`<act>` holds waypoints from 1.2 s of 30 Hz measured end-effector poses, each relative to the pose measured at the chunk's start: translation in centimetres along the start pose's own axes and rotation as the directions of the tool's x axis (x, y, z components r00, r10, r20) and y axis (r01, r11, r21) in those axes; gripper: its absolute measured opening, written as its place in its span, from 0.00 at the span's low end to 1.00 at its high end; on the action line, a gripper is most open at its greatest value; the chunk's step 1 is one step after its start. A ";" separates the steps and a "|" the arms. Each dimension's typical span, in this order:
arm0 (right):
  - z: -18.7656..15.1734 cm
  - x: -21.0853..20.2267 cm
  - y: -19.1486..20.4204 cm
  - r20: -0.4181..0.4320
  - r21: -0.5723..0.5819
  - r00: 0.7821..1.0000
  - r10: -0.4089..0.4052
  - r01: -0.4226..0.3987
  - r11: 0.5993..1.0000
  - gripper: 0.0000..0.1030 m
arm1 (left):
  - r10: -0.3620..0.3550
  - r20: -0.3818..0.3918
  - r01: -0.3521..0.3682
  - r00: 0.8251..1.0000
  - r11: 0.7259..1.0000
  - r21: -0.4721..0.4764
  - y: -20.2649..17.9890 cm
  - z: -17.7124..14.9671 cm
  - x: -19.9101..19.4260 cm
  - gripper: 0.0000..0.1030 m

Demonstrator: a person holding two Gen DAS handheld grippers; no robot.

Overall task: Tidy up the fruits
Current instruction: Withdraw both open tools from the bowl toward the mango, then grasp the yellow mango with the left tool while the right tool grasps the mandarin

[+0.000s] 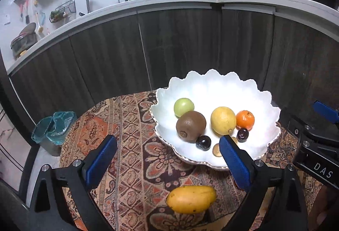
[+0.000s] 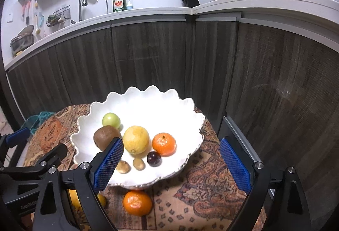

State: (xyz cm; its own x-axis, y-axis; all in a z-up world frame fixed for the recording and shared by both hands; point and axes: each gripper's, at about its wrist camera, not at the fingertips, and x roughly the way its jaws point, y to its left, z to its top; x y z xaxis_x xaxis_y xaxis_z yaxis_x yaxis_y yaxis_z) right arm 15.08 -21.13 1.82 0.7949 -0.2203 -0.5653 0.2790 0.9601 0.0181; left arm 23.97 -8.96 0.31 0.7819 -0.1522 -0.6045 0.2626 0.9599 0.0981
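Note:
A white scalloped bowl (image 1: 214, 86) (image 2: 148, 99) stands on a patterned tablecloth. In it lie a green fruit (image 1: 184, 106), a kiwi (image 1: 191, 126), a lemon (image 1: 223, 120), a tangerine (image 1: 245, 119), two dark plums (image 1: 203, 142) and small brown fruits (image 2: 138, 163). A yellow mango (image 1: 191, 199) lies on the cloth in front of the bowl, below my open left gripper (image 1: 168, 146). A second tangerine (image 2: 137, 202) rests on the cloth near the bowl's foot. My right gripper (image 2: 171, 148) hangs open over the bowl's near rim, with nothing between its pads.
The round table's cloth (image 1: 131, 125) has a lined waste bin (image 1: 54, 129) beyond its left edge. Dark cabinet fronts (image 1: 169, 44) under a white countertop stand close behind. In the left wrist view, the other gripper's black body (image 1: 313, 146) sits at the right.

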 end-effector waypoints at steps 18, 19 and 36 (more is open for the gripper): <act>-2.3 -2.1 -0.2 -0.010 -0.006 1.000 -0.002 0.002 1.000 0.90 | 0.001 -0.015 -0.001 1.000 1.000 -0.004 0.0 -2.4 -1.8 0.96; -2.4 -2.2 -0.2 -0.011 -0.006 1.000 -0.002 0.002 1.000 0.90 | 0.000 -0.019 -0.001 1.000 1.000 -0.004 -0.1 -2.6 -1.7 0.96; -5.4 -0.5 -0.6 -0.082 -0.013 0.997 -0.012 0.011 1.000 0.90 | -0.024 -0.104 0.024 0.994 1.000 -0.006 -0.8 -5.9 1.2 0.96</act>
State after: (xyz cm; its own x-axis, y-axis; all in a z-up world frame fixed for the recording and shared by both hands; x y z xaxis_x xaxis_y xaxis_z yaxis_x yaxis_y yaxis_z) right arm 11.62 -20.67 -2.31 0.7448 -0.2169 -0.6311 0.2805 0.9598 0.0012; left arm 21.39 -8.52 -5.16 0.7122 -0.1502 -0.6857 0.2777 0.9575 0.0787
